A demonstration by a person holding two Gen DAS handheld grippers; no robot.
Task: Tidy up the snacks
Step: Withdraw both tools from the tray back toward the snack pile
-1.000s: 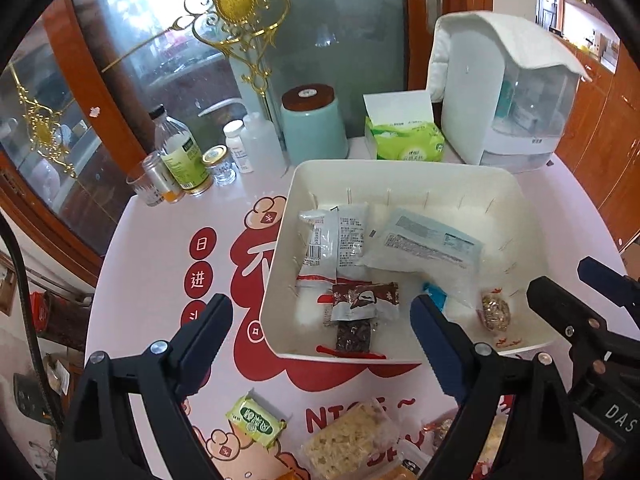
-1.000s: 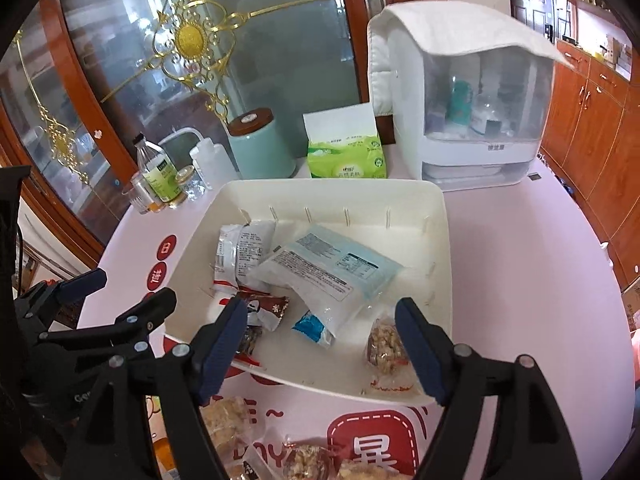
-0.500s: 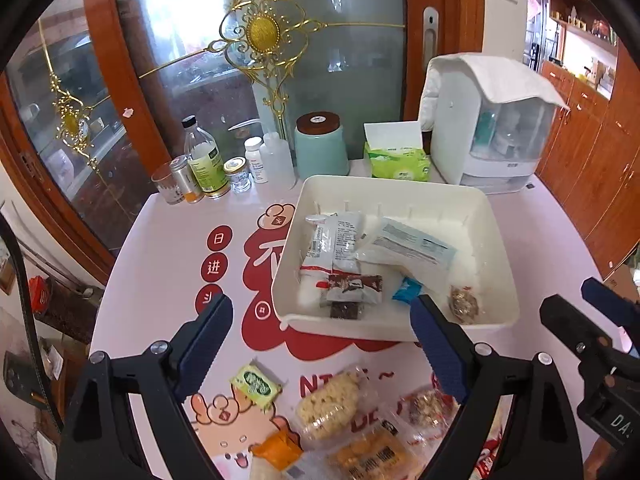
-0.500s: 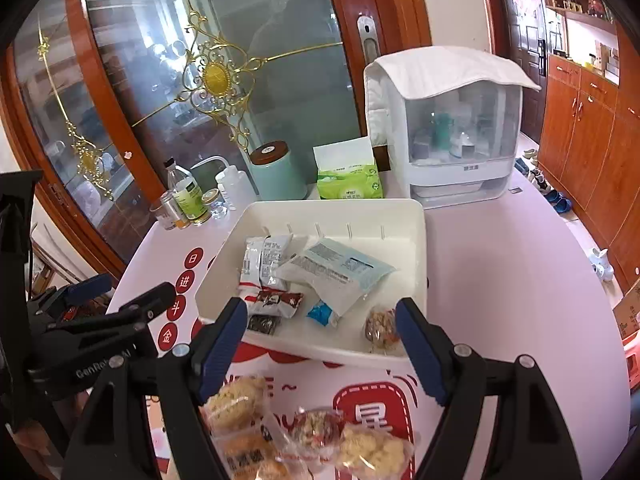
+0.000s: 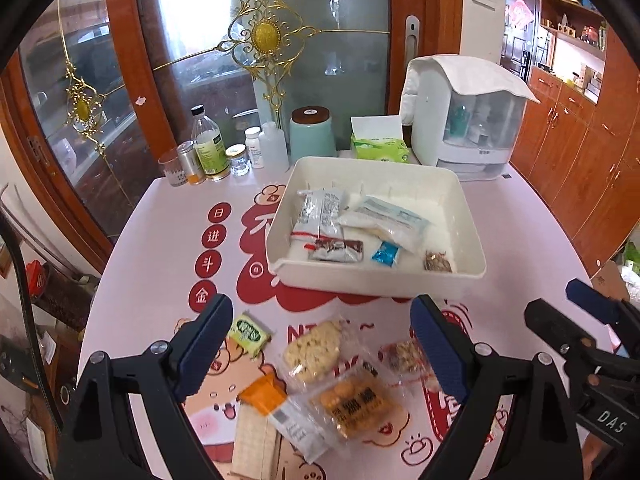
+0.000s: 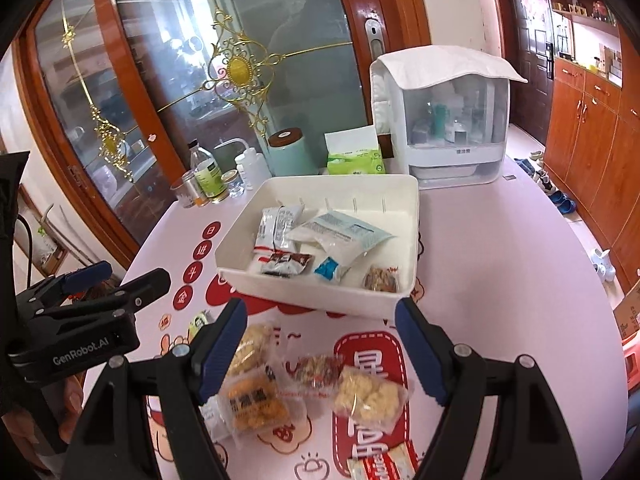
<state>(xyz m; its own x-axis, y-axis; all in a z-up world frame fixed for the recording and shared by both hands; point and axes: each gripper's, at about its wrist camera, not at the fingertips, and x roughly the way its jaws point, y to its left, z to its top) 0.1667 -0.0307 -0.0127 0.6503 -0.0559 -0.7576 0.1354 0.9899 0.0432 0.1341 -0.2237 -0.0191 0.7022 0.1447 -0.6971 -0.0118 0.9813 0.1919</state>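
1. The left tongs (image 5: pixel 320 344) stand wide with nothing between the blue pads, hovering above the loose snacks on the near part of the bench (image 5: pixel 532 240)
2. The right tongs (image 6: pixel 320 346) also gape, somewhat narrower, and hold nothing; they hang over the same heap of packets
3. The white tray (image 5: pixel 372 282) sits on the pink printed bench cover, beyond both tongs, near the middle of the bench
4. Inside the tray lie two white sachets (image 5: pixel 320 212) side by side at the left, a large clear bag with a pale blue label (image 5: pixel 384 218) at the centre, a dark brown wrapped bar (image 5: pixel 336 249) at the front left, a small blue packet (image 5: pixel 386 254) and a small nut snack (image 5: pixel 437 261) at the front right
5. Outside the tray, in front of it, lie a green packet (image 5: pixel 248 332), a pale round puffed cake (image 5: pixel 314 350), a bag of golden biscuits (image 5: pixel 358 404), an orange-ended packet (image 5: pixel 266 394), and a reddish nut packet (image 5: pixel 402 356) partly behind the left tongs' right finger
6. A second puffed-rice packet (image 6: pixel 368 398) lies between the right tongs' fingers in the right wrist view, resting on the bench, untouched
7. At the far edge stand bottles and jars (image 5: pixel 208 152), a mint canister with a brown lid (image 5: pixel 312 132), a green tissue pack (image 5: pixel 380 146) and a white cabinet draped with a cloth (image 5: pixel 464 120)
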